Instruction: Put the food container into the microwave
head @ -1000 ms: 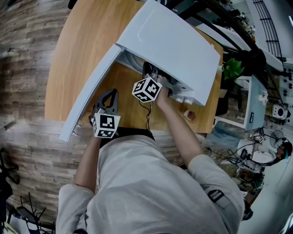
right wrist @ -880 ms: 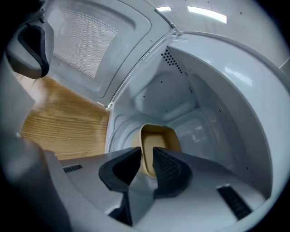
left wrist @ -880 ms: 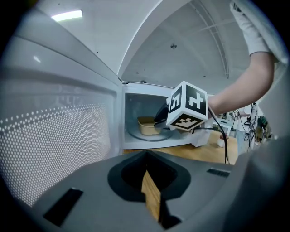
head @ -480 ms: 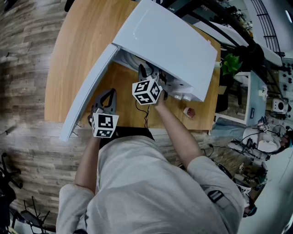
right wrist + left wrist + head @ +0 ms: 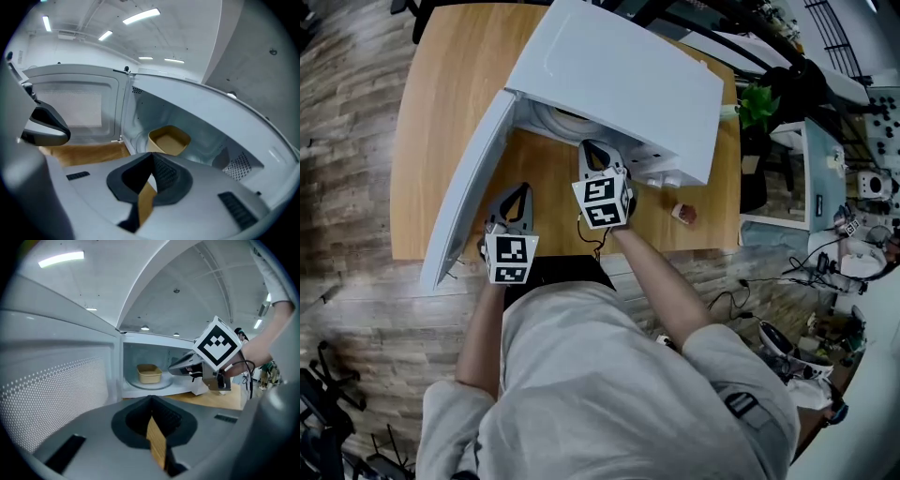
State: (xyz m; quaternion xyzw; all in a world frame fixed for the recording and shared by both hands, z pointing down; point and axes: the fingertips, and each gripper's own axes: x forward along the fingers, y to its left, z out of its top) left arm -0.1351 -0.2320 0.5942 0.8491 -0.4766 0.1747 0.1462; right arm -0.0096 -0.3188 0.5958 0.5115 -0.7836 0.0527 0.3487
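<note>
The tan food container (image 5: 149, 373) sits on the glass turntable inside the white microwave (image 5: 619, 84), also visible in the right gripper view (image 5: 168, 139). The microwave door (image 5: 469, 187) stands wide open to the left. My right gripper (image 5: 592, 148) hovers just outside the opening, apart from the container. Its jaws have just closed, are shut and hold nothing (image 5: 152, 157). My left gripper (image 5: 517, 190) is beside the open door, shut and empty (image 5: 151, 401). From the left gripper view the right gripper (image 5: 176, 369) shows in front of the cavity.
The microwave stands on a wooden table (image 5: 441, 84). A small brown object (image 5: 682, 214) lies near the table's front edge right of the microwave. A green plant (image 5: 759, 103) and cluttered equipment are off to the right.
My right gripper has drawn back out of the microwave opening and rolled. The container stays inside. The left gripper has hardly moved.
</note>
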